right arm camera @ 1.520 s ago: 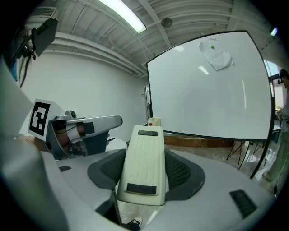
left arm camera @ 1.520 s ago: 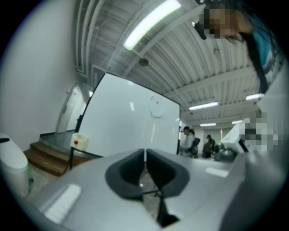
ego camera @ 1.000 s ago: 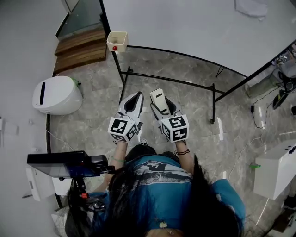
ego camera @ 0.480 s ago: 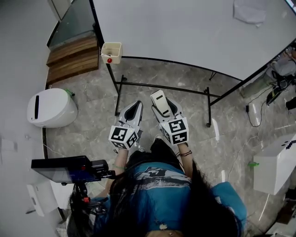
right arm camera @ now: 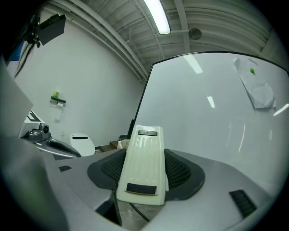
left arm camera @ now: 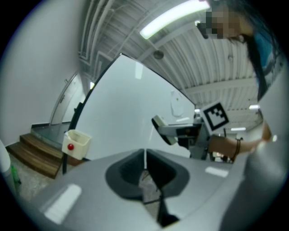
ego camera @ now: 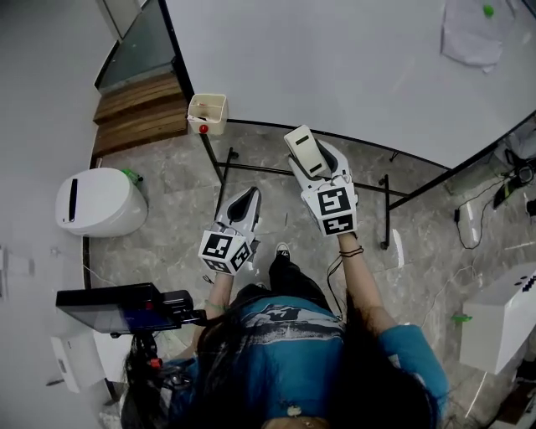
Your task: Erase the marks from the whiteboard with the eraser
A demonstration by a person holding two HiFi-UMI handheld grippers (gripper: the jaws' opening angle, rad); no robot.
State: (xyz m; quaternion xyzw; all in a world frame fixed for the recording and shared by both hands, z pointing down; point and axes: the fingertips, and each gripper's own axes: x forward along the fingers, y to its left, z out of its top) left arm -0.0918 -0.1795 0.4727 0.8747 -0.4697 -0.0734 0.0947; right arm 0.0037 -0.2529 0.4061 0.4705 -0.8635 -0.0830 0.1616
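— Near the lower edge of the whiteboard, left of its middle, what is the right gripper carrying?

— The eraser. It is cream and long, clamped between the jaws with its far end sticking out toward the board. It is close to the board, but I cannot tell whether it touches.

— And the left gripper?

— Lower down and away from the board, with its jaws pressed together on nothing.

— How much has been wiped?

— I'd judge that nothing can be counted as done. The board's face reads almost blank white in every view. A few faint streaks toward its right side, in the right gripper view, could be marks or glare from the ceiling lights. A pale sheet under a green magnet hangs at the top right corner. A small cream holder sits at the lower left corner.

— So what is left?

— Likely all the wiping: lay the eraser's pad flat on the board and sweep wherever marks turn up.
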